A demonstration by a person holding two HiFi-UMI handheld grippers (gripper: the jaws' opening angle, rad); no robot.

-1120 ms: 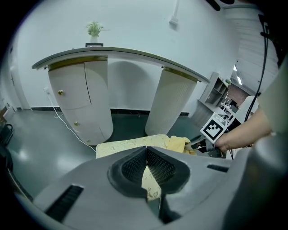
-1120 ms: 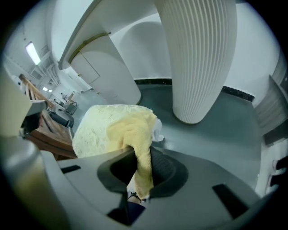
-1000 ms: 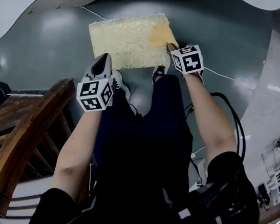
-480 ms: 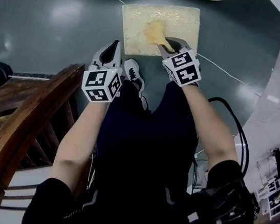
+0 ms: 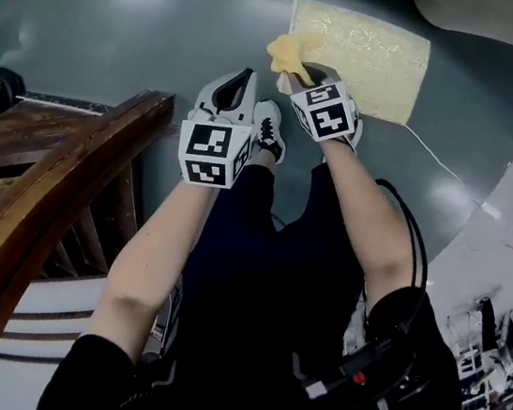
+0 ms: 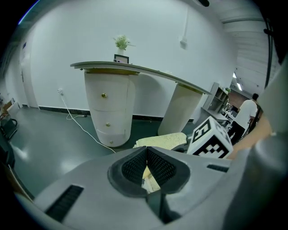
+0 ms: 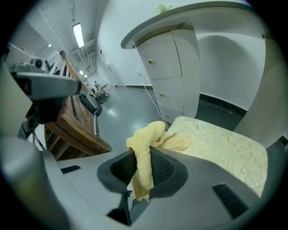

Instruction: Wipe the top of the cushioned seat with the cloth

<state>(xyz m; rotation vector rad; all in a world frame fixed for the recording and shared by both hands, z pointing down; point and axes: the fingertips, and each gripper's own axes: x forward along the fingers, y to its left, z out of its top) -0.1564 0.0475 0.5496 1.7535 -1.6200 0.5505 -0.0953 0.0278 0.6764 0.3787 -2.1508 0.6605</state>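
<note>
In the head view, the person is looking down at a grey floor (image 5: 120, 29). The left gripper (image 5: 237, 92) is hanging in the air over the floor, just beside a black and white shoe (image 5: 267, 131). It is not touching the seat. The right gripper (image 5: 299, 71) is holding a yellow cloth (image 5: 291, 51). The cloth is sitting at the corner of the cushioned seat (image 5: 378, 51), and I cannot tell if it is touching it. The pale yellow seat is lying low on the floor, in front of the person. A brown wooden chair (image 5: 48, 208) is standing at the left. A thin cable (image 5: 438, 159) is running along the floor by the seat.

In the left gripper view, the left gripper (image 6: 146, 153) is pressing its two jaws together at the tips. It is holding nothing. Past the jaws, the cushioned seat (image 6: 164, 140) is lying on the floor. A white desk (image 6: 135, 69) with a small plant (image 6: 121, 42) on top is standing behind it.

In the right gripper view, the right gripper (image 7: 143, 167) is squeezing the cloth (image 7: 146, 143) tight between its jaws. The cloth is bunching up above the jaws and hanging down below them. The cushioned seat (image 7: 220, 143) is lying just past it, to the right. The wooden chair (image 7: 76, 130) is showing at the left.
</note>
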